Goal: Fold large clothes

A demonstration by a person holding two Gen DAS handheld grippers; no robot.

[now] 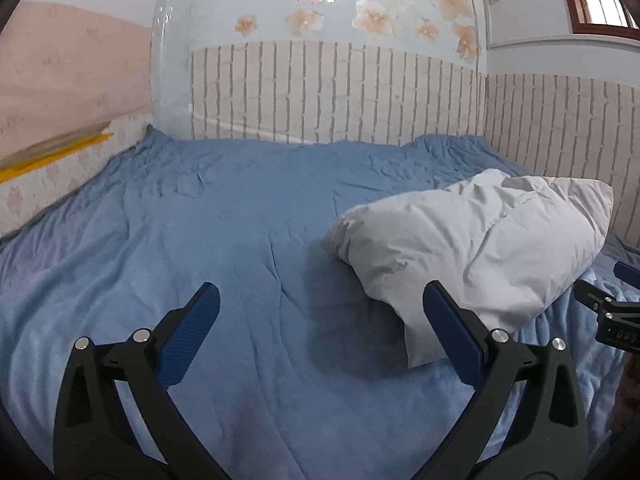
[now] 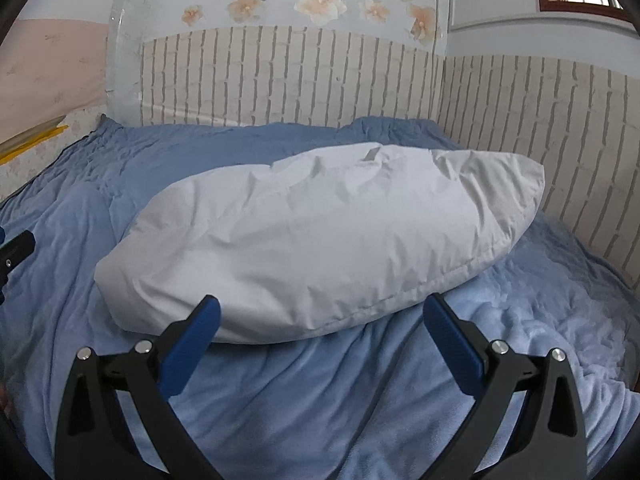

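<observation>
Both tongs are hovering spread and empty, the left gripper [image 1: 320,344] and right gripper [image 2: 320,356]; the white padded garment [image 2: 320,240] (puffy, slippery-looking) is wanting a deep pinch at its near hem.

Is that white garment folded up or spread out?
Folded. The white garment lies as one compact, puffy bundle on the blue blanket, with no sleeves or loose ends showing. Both grippers are open and apart from it.

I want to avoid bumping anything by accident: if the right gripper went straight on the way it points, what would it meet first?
Probably the puffy white folded garment on the blue bedspread: it lies directly ahead of the open right gripper, though depth is unclear.
</observation>
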